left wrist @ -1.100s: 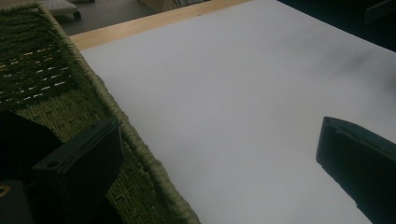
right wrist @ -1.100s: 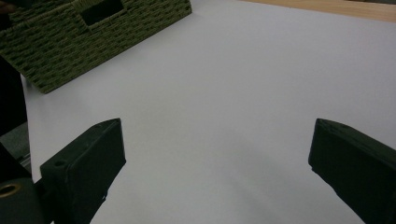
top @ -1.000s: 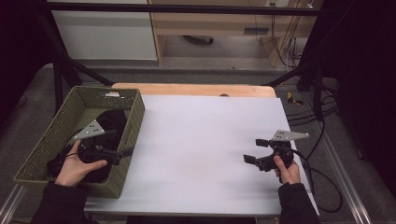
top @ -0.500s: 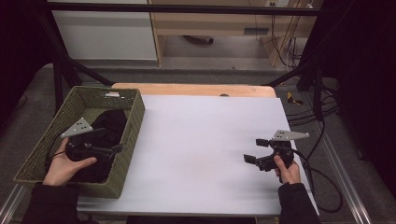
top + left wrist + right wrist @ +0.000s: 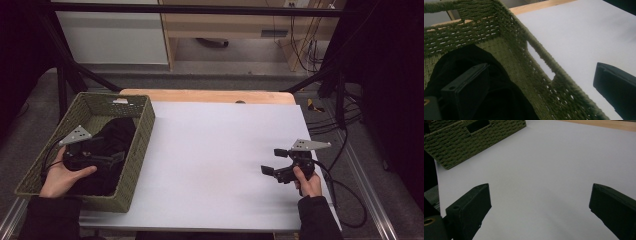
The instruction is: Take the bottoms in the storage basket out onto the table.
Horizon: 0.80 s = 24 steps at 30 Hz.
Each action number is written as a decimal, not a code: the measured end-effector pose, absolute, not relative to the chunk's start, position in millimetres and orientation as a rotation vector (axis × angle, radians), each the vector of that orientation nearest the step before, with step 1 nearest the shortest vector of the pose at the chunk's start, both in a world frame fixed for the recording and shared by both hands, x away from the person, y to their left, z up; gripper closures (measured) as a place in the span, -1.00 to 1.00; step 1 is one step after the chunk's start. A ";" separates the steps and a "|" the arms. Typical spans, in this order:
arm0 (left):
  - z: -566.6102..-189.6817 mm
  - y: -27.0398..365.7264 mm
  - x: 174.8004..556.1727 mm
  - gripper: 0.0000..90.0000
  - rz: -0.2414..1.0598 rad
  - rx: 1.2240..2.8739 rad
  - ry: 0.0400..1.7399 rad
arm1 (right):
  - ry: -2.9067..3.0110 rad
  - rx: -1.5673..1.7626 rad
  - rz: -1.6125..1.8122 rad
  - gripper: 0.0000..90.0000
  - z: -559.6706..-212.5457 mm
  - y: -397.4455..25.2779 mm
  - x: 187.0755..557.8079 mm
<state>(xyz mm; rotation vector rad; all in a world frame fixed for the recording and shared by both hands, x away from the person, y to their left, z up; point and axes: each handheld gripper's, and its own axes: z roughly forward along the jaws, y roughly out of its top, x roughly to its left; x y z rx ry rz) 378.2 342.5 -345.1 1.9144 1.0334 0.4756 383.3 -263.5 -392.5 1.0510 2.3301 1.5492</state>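
Black garment (image 5: 111, 145) sits in woven green basket (image 5: 142, 132) at desk (image 5: 215, 165) left; L hand-held gripper (image 5: 119, 157) over it, jaws apart, nothing lifted yet. R hand-held gripper (image 5: 272, 161) idles w/ jaws apart, empty.

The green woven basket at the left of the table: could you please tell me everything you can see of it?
The green woven basket is rectangular, open-topped and looks like plaited olive cord or grass, with a slot handle cut into its table-side wall. It stands upright on the white table at the left edge. A black cloth lies bunched inside. The left gripper reaches in over it with jaws open, one jaw inside, the other out past the wall.
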 end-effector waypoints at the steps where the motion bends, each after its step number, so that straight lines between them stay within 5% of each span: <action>1: -345.6 343.8 378.7 -0.98 0.480 1.919 1.037 | 2.330 1.051 1.549 -0.90 -392.5 -263.5 383.4; 24: -366.4 367.9 393.7 -0.98 0.516 1.942 1.183 | 2.335 1.052 1.539 -0.90 -393.2 -263.8 383.9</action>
